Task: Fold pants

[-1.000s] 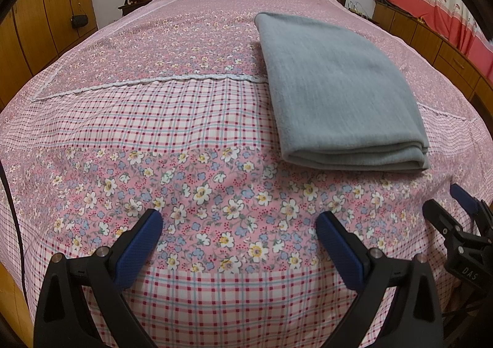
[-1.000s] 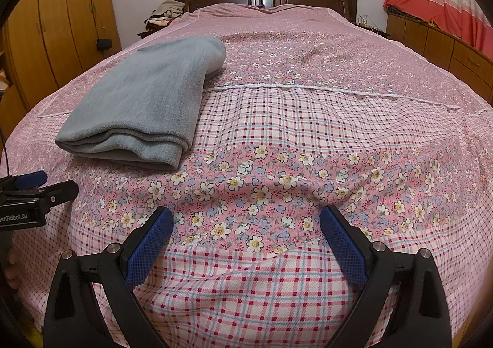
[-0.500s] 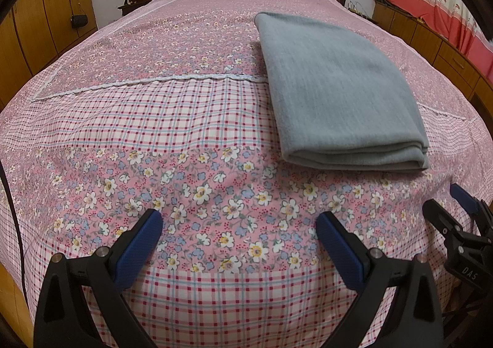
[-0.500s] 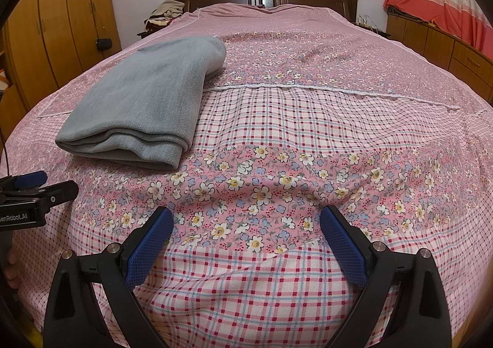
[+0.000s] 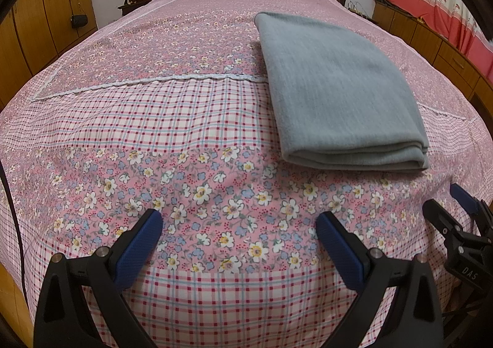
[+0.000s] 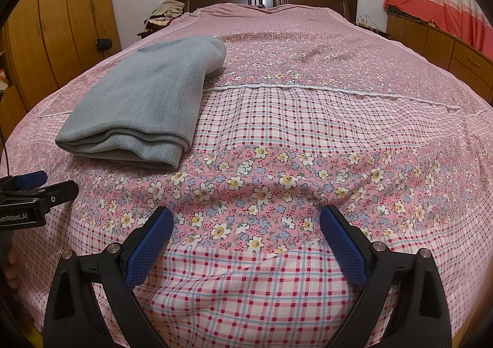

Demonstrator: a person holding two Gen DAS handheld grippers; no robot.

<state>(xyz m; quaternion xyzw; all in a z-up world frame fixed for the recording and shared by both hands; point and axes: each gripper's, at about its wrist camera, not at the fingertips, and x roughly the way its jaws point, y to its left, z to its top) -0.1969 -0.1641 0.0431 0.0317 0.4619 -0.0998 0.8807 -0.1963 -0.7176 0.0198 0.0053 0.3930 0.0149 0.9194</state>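
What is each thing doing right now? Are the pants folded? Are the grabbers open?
Grey pants: folded into a flat stack, lying on the bed.
Left gripper: jaws wide open, holding nothing.
Right gripper: jaws wide open, holding nothing.
Bedspread: spread over the bed, slightly wrinkled near the grippers.
Wardrobe doors: shut.

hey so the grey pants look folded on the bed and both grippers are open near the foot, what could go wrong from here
1. The folded grey pants show loose stacked layers at the near edge; pinching only the top layer would likely pull the fold open.
2. The floral bedspread is already wrinkled ahead of the right gripper; low fingers could snag it and drag the pants.
3. The left gripper sits close beside the right; they could bump.
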